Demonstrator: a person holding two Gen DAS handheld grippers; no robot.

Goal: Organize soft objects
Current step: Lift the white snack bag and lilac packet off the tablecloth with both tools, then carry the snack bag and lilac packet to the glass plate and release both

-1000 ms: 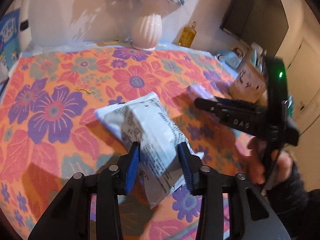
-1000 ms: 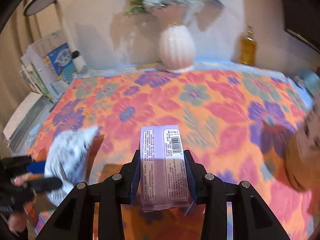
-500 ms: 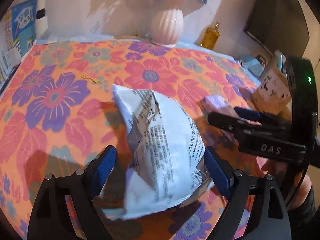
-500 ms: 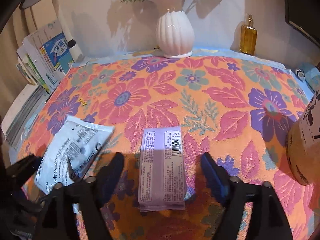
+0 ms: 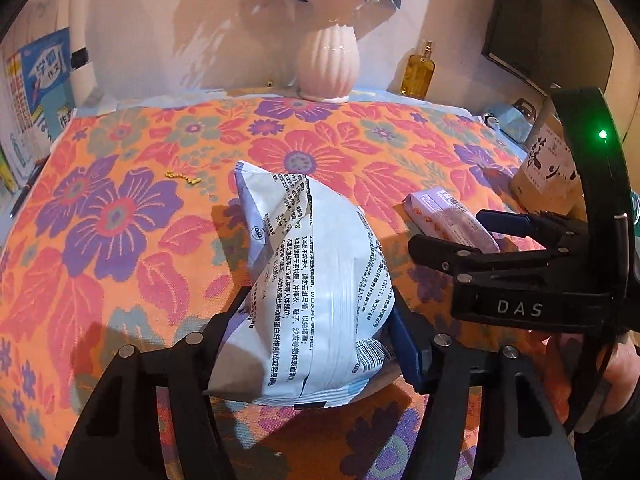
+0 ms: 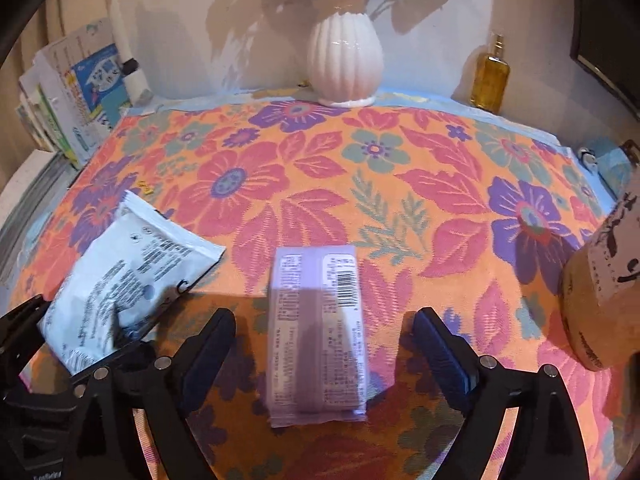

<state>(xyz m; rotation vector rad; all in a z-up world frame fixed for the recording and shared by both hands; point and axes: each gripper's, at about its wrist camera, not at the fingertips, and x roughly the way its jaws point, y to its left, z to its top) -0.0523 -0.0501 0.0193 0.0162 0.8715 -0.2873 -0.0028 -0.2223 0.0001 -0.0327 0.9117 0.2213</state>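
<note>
Now, L gripper [image 5: 320, 334]: jaws are closing, w/ the white bag between them. The blue pad on one side looks like it touches the bag; the other side is hidden behind the bag, so I cannot tell if it is pinched.
White bag [image 5: 308, 280]: big puffy pack w/ black print. It lies on the cloth, one end sticking out ahead of the L gripper (the near end sits down between the fingers).
R gripper [image 6: 320, 354]: jaws wide apart and opening more. Purple pack lies between them, but neither pad touches it.
Purple pack [image 6: 316, 332]: flat, lies on the cloth, barcode side up, long way pointing ahead of the R gripper.
Flower cloth [image 6: 400, 184]: orange w/ pink and purple flowers, under both packs.
Vase [image 6: 344, 60]: white w/ ribs, far ahead of both grippers, at the wall.
Yellow bottle [image 6: 490, 76]: far ahead, to the right of the vase.
Brown box [image 6: 600, 296]: just off to the right of the R gripper.
Hand [image 5: 616, 380]: holds the R gripper, seen at the right of the L gripper's view.
</note>
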